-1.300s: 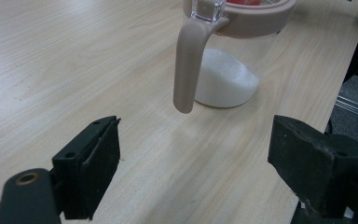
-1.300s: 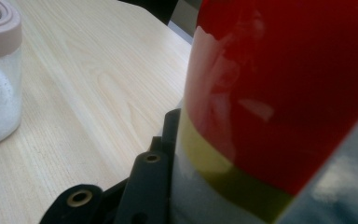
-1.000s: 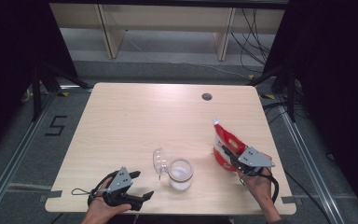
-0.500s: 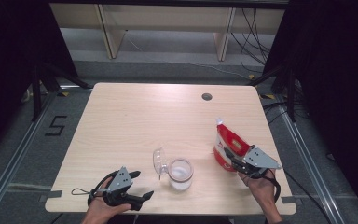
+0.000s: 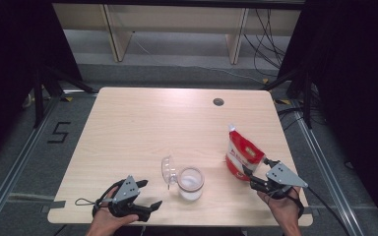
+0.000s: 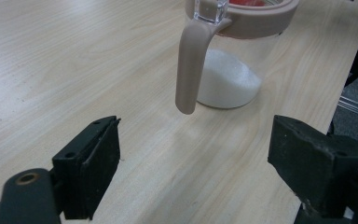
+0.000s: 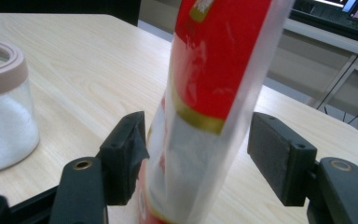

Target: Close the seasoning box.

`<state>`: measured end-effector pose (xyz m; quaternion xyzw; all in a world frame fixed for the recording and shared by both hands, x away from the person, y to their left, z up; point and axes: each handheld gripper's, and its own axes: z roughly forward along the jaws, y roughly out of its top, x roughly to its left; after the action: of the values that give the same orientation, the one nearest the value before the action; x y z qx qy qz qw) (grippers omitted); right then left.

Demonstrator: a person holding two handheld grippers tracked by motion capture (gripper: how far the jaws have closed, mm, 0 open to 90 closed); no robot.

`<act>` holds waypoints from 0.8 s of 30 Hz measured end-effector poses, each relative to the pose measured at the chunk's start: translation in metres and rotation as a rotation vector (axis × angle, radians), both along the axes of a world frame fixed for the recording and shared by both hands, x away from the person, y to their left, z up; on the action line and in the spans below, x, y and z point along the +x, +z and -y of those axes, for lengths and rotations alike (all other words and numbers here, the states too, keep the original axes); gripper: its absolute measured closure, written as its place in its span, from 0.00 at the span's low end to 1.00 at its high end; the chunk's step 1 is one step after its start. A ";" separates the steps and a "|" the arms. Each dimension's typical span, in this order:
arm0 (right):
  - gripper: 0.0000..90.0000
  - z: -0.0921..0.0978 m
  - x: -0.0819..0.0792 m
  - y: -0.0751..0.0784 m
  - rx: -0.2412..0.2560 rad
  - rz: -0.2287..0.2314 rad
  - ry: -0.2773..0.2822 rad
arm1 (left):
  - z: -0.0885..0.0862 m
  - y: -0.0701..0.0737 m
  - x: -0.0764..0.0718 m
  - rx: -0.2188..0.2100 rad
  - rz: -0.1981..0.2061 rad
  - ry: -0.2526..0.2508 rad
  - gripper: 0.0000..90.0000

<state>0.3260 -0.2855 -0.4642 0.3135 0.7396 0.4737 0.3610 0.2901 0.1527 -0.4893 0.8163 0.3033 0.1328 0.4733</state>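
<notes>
My right tool (image 5: 259, 180) sits at the near right edge of the tabletop (image 5: 142, 128), jaws spread. The red bag (image 5: 242, 155) stands between them. In the right gripper view the bag (image 7: 205, 93) fills the gap, the left jaw just about touching its side and the right jaw clearly apart from it. So not pinched yet, I'd say. The bag lies straight ahead of that tool, its long axis upright with a slight lean, top pointing away from me. The right hand (image 5: 283, 209) is by far the nearer one to it.

The bag looks like glossy red plastic with a clear strip, a gold band and white contents low down. It's soft, so it'll probably crumple when squeezed.

My left tool (image 5: 145, 204) rests at the near left, jaws wide apart, holding nothing. The jar (image 5: 190, 183) is ahead of it, mid-tabletop, near the front edge. It's clear, with a pinkish rim and white grains inside, its flip lid (image 5: 168, 169) standing open. In the left gripper view the jar's handle (image 6: 189, 70) hangs toward the tool.
</notes>
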 end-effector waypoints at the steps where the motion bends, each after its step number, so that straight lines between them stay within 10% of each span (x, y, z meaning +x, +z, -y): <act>1: 0.42 0.001 -0.002 0.000 0.002 -0.005 -0.002 | 0.000 0.000 0.000 -0.001 -0.004 0.001 0.18; 24: 0.38 0.010 -0.030 -0.003 -0.013 -0.120 -0.004 | 0.001 0.000 0.000 -0.003 -0.003 0.002 0.18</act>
<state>0.2957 -0.2955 -0.4673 0.3403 0.7624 0.4484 0.3190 0.2898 0.1520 -0.4893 0.8155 0.3049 0.1316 0.4739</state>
